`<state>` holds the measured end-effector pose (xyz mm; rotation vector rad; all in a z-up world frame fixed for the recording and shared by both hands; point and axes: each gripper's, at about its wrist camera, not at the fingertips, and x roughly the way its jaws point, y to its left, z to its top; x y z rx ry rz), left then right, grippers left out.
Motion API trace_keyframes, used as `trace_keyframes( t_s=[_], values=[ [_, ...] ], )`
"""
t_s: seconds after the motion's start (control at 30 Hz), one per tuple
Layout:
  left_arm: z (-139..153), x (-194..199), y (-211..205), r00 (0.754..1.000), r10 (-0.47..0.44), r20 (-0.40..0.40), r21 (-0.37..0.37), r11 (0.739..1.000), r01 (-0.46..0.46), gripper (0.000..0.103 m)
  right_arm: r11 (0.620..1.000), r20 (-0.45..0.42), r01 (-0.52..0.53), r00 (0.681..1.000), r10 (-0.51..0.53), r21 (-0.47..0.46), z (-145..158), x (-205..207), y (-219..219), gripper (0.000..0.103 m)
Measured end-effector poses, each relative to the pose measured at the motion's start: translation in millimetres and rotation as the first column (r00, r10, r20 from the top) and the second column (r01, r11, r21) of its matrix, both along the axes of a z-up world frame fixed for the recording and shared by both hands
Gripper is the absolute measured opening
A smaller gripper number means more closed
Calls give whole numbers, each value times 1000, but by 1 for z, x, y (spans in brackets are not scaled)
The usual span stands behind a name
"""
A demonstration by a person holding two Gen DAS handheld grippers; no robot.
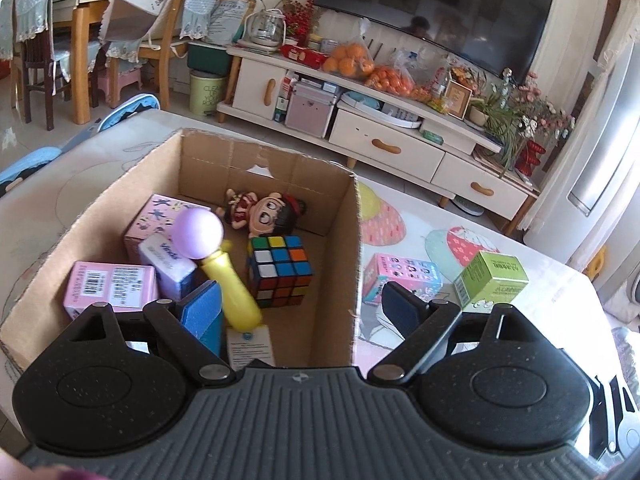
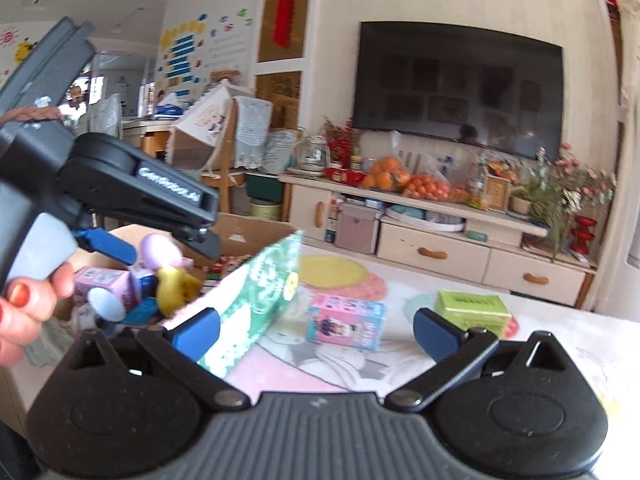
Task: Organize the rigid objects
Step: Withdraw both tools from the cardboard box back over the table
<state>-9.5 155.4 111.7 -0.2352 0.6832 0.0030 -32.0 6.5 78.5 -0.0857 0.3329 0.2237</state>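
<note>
A cardboard box [image 1: 340,240] stands on the table and holds a Rubik's cube [image 1: 280,270], a doll [image 1: 266,210], a yellow toy with a purple ball top [image 1: 218,268] and several small pink cartons [image 1: 110,286]. My left gripper [image 1: 300,308] is open above the box's near end, with its left finger beside the yellow toy. My right gripper [image 2: 316,332] is open over the table; a green patterned box [image 2: 256,296] leans against its left finger [image 2: 198,332]. A pink-and-blue carton [image 2: 346,320] [image 1: 400,276] and a green carton [image 2: 472,308] [image 1: 492,280] lie on the table right of the cardboard box.
The table has a pastel cartoon cover [image 1: 420,224]. Beyond it stand a TV cabinet [image 1: 380,128] with bags of oranges, a large TV [image 1: 432,8], plants at the right, and chairs and a dining table at the back left. The left gripper shows in the right wrist view [image 2: 120,200].
</note>
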Motion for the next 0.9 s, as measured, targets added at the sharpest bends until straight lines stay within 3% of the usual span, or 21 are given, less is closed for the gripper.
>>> trace_keyframes(
  t_s=[0.53, 0.9],
  values=[
    [-5, -2, -18, 995, -98, 12, 91, 991, 96, 103, 975, -38, 221, 975, -220, 33, -29, 26, -69, 102],
    [-11, 0, -26, 987, -157, -9, 161, 974, 157, 103, 961, -71, 274, 958, -277, -44, -57, 76, -98, 102]
  ],
)
